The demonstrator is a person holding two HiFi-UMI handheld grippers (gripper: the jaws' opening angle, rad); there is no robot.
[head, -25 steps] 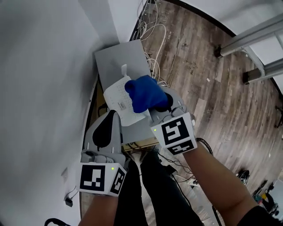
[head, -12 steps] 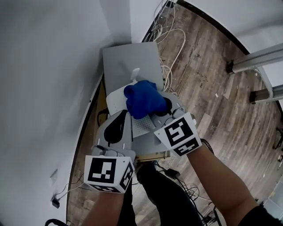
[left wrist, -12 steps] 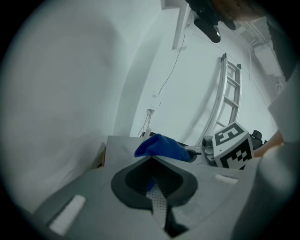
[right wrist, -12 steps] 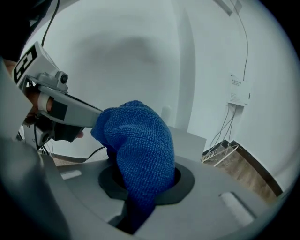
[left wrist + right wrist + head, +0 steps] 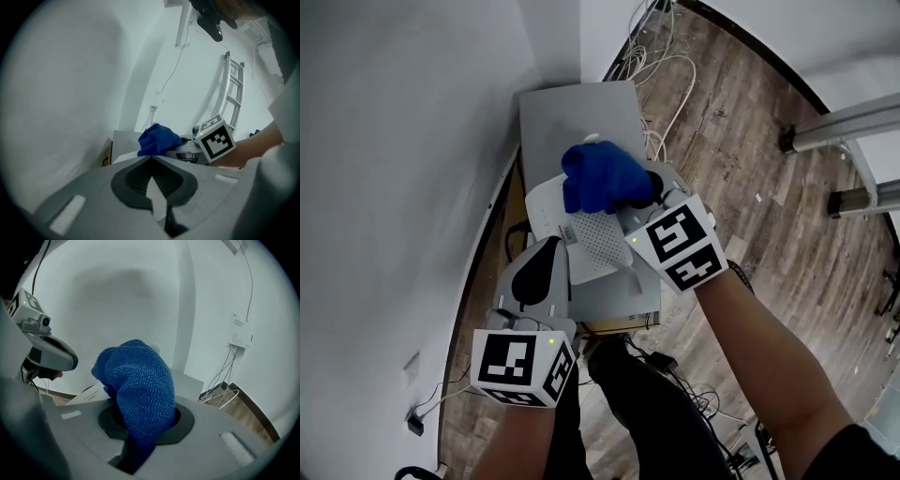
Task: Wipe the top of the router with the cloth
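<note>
Right gripper (image 5: 143, 420) jaws are clamped on the blue cloth (image 5: 136, 380), which is pressed onto the far end of the white router (image 5: 598, 246). Left gripper (image 5: 152, 168) jaws are closed on the router's near edge. The router lies on a grey box (image 5: 577, 112) beside the wall.

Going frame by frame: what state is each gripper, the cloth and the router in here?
left gripper: shut on the router's near edge.
right gripper: shut on the cloth.
cloth: bunched up, resting on the router's far end.
router: lying flat on the grey cabinet, partly covered by the cloth.
</note>
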